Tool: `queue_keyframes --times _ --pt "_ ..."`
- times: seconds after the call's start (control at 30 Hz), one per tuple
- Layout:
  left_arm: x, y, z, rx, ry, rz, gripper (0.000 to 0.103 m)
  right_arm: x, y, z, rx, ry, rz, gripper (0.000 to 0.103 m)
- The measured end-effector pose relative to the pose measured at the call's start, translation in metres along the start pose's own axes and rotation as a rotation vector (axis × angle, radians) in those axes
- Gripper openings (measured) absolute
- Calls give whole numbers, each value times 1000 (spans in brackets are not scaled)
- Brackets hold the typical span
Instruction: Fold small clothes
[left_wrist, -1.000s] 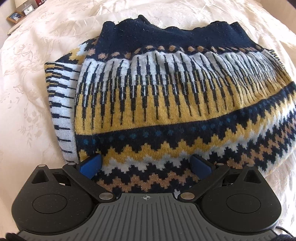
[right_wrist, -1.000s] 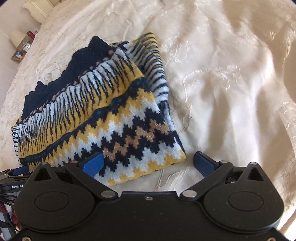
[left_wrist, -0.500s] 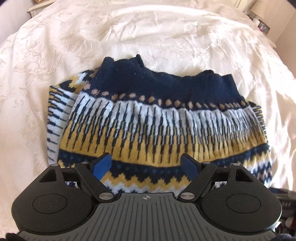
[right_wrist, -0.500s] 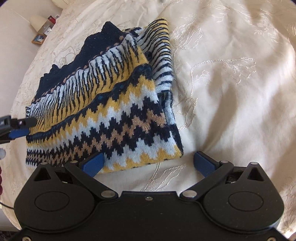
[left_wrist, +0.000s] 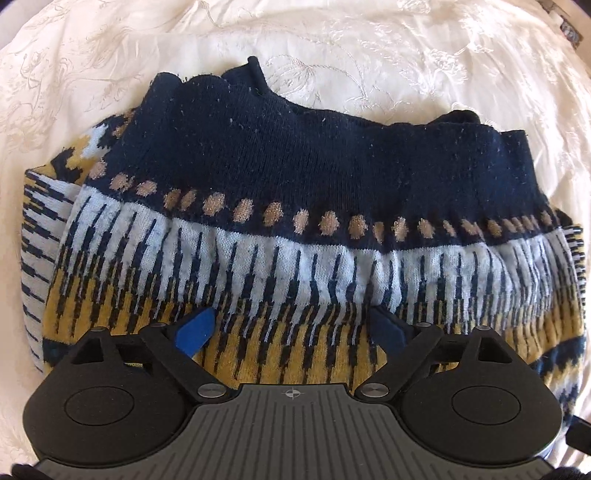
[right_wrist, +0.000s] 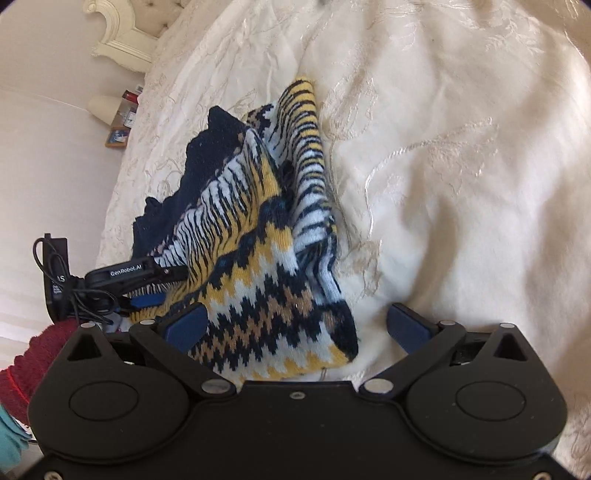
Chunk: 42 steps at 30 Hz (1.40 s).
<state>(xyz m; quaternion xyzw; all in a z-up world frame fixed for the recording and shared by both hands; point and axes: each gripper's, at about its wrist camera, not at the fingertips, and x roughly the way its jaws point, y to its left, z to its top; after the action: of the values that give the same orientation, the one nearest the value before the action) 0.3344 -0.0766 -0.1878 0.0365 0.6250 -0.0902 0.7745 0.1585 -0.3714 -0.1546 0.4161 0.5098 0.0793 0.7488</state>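
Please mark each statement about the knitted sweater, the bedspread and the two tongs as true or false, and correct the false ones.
1. The sweater lies on a cream embroidered bedspread. True.
2. The sweater is plain red. False: it is navy with yellow, white and tan patterns.
3. The right tongs stand open over a corner of the sweater. True.
4. The left tongs are shut on the navy band. False: their jaws stand apart over the yellow and white stripes.
5. In the right wrist view, the left tongs appear at the sweater's left edge. True.
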Motion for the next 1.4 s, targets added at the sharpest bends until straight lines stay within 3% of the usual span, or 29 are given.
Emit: queue_keyframes --times 0.3,0.5,0.97,1.03,1.1,1.2,1.4 --pt "8 -5 0 2 8 3 102 36 5 47 -26 26 87 103" --pt "13 -9 0 7 8 10 103 59 10 69 -60 68 162 103" --pt "8 -7 0 10 2 -3 103 69 20 78 -79 99 190 103" --pt "5 -4 -2 13 -2 -19 102 70 25 80 -69 116 160 96" --pt "0 0 -4 12 -10 -39 99 69 33 80 -89 116 110 57" --pt "-16 8 -13 17 -34 -54 84 60 43 76 -122 89 39 35" --pt "-60 43 -47 -35 -97 -113 81 38 75 63 -129 17 19 31"
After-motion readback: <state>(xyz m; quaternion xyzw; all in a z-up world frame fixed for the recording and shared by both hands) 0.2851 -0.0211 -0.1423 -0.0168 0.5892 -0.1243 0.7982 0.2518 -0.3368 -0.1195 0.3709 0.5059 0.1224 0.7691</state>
